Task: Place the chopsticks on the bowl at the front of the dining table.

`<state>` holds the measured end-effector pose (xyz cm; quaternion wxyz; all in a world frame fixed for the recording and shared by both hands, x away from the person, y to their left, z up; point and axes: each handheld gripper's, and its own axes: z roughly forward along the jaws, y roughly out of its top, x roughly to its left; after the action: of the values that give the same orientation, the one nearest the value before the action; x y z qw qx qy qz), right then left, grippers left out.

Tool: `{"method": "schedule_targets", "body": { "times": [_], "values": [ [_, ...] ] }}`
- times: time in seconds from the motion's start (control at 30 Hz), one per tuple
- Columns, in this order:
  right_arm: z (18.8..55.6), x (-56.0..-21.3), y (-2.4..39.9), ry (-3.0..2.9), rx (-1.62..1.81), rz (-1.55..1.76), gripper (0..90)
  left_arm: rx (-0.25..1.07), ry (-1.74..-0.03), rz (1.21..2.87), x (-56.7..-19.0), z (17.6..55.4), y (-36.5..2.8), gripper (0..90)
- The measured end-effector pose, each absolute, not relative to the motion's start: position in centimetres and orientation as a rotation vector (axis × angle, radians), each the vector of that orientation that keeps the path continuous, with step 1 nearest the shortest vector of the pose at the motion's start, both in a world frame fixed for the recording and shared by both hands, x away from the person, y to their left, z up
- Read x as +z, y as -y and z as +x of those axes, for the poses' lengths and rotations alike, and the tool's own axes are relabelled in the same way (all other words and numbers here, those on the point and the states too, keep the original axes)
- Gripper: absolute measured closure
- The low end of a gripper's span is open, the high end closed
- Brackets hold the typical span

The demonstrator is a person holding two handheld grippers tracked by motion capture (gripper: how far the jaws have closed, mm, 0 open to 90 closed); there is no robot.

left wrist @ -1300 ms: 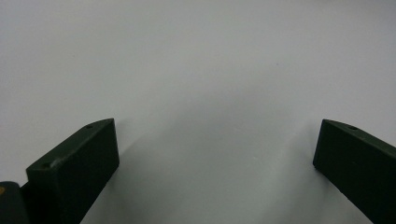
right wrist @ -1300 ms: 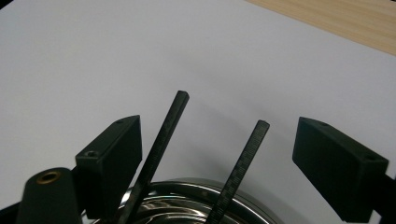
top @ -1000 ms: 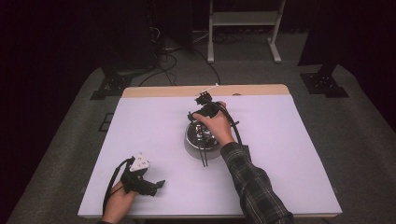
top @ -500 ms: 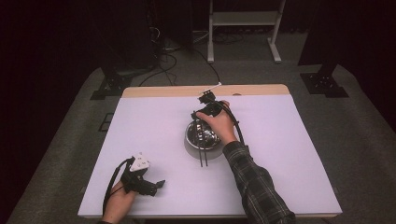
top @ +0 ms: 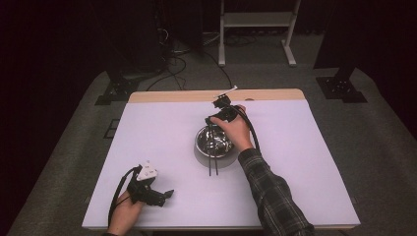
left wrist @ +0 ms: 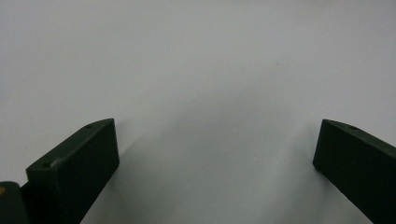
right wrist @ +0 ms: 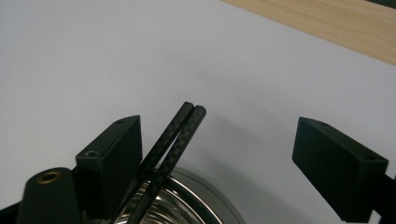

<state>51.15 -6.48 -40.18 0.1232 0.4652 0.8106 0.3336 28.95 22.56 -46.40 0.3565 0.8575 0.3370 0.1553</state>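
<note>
Plainly, no readable writing shows on anything. A shiny metal bowl (top: 214, 141) sits mid-table on the white table cover (top: 157, 132), with 2 black chopsticks (right wrist: 173, 140) laid across its rim. The right gripper (right wrist: 219, 149) hovers over the bowl's far edge, jaws spread, chopsticks beside its left jaw. The left gripper (left wrist: 215, 154) rests near the table's front-left, jaws wide, holding nothing.

The tool (right wrist: 233, 154) has its jaws spread wide over the white bench (right wrist: 93, 56). Two dark chopsticks (right wrist: 180, 128) lie side by side across a steel bowl's (right wrist: 187, 205) rim, close against the left jaw.
</note>
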Motion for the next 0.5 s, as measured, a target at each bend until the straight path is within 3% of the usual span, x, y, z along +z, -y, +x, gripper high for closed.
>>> {"method": "schedule_targets", "body": {
  "times": [0.13, 0.33, 0.5],
  "values": [
    [50.1, -39.2, 6.9, -2.364, 1.011, 1.326, 15.0, 0.402, -0.869, 2.215, -46.4, 29.0, -22.6, 0.0],
    [47.6, -37.7, 8.2, -2.385, 1.083, 1.233, 24.0, 0.398, -0.872, 2.214, -46.4, 28.9, -22.6, 0.0],
    [45.2, -37.1, 9.4, -2.416, 1.125, 1.153, 39.2, 0.398, -0.87, 2.217, -46.4, 29.0, -22.6, 0.0]
  ]
}}
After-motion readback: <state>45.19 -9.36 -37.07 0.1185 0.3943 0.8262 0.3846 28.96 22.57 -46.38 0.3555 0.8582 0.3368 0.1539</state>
